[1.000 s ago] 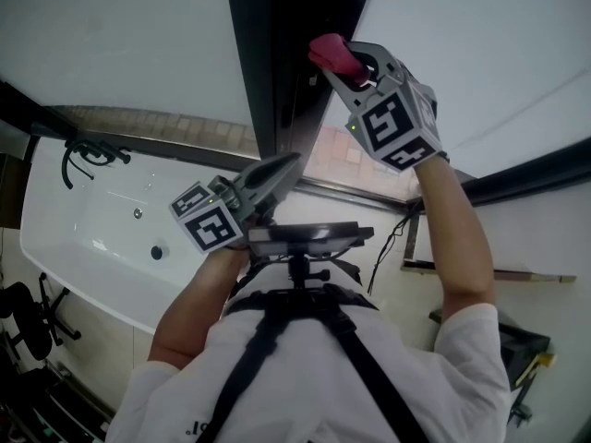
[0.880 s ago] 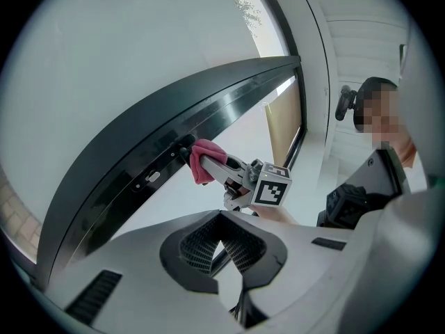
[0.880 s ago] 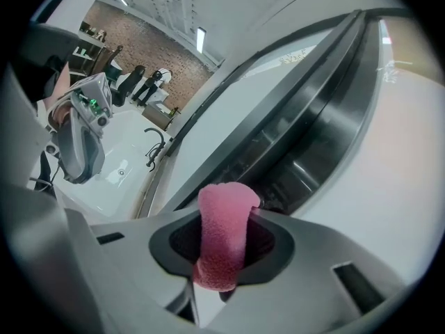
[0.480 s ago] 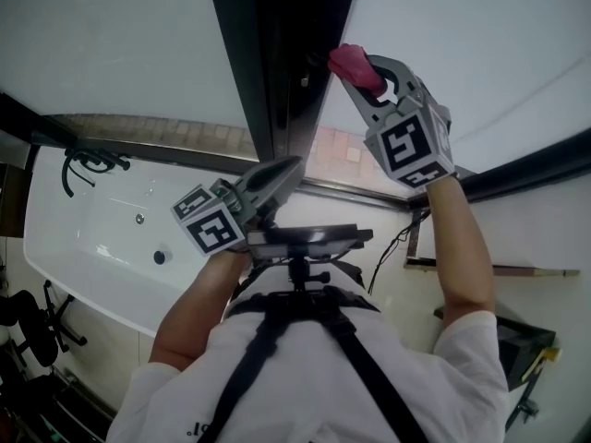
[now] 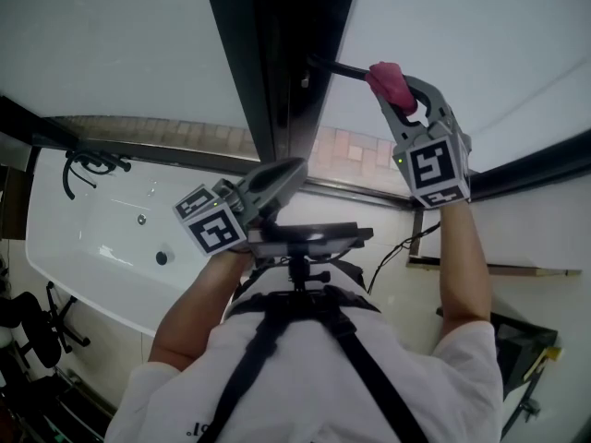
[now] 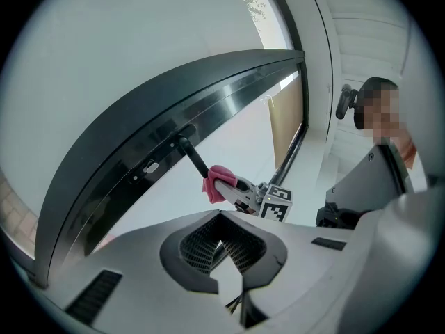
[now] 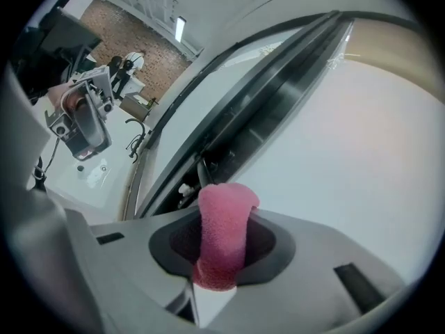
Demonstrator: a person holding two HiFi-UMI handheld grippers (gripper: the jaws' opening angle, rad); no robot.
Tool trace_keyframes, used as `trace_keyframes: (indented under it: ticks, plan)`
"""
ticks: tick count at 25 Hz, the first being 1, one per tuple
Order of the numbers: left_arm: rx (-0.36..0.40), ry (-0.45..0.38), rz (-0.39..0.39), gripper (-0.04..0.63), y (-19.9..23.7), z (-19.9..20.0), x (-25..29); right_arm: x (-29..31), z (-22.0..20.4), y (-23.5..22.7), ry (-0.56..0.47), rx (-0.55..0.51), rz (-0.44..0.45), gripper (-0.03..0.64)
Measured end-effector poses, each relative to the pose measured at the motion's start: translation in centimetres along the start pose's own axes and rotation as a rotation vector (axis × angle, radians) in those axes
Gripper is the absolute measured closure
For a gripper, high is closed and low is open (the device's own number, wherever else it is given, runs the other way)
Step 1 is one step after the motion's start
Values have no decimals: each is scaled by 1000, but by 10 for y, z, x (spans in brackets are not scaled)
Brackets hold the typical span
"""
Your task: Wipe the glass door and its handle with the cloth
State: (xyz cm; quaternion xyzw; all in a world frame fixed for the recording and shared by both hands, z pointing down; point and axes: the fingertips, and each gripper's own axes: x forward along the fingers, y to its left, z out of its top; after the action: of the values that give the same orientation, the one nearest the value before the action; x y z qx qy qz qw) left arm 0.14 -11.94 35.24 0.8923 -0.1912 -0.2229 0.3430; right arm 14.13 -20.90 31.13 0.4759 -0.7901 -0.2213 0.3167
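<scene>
The frosted glass door (image 5: 462, 35) meets a dark frame (image 5: 277, 53), and a black handle bar (image 5: 337, 67) sticks out from that frame. My right gripper (image 5: 395, 89) is shut on a pink cloth (image 5: 386, 81), which presses against the bar well out from the frame. In the right gripper view the cloth (image 7: 222, 239) fills the jaws and hides most of the bar. The left gripper view shows the handle (image 6: 193, 158), the cloth (image 6: 214, 184) and the right gripper (image 6: 240, 192). My left gripper (image 5: 294, 168) hangs lower by the frame, shut and holding nothing.
A white bathtub (image 5: 83, 238) with a black hose (image 5: 88, 160) lies at the left. Brick paving (image 5: 355, 155) shows beyond the door. A narrow shelf (image 5: 517, 270) runs along the right wall. A camera mount (image 5: 300, 238) sits on my chest.
My right gripper has slid the pink cloth to the right along the handle, away from the dark frame. The left gripper has stayed in place.
</scene>
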Motion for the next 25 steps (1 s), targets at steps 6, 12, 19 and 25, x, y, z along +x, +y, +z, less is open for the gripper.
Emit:
trace_keyframes:
  ticks: [6,12,19,25]
  plan:
    - [3,15,0,603,-2,-2,4,-10,-46,2,70,87,-19,515]
    - [9,14,14,603,-2,-2,4,9,-45,37,48,119,53,515]
    - [18,-16,40,603,-1,3,-4,60,6,73,-80,280,155,515]
    - [23,-47,69,603,2,6,-12,90,25,77,-131,549,226,515]
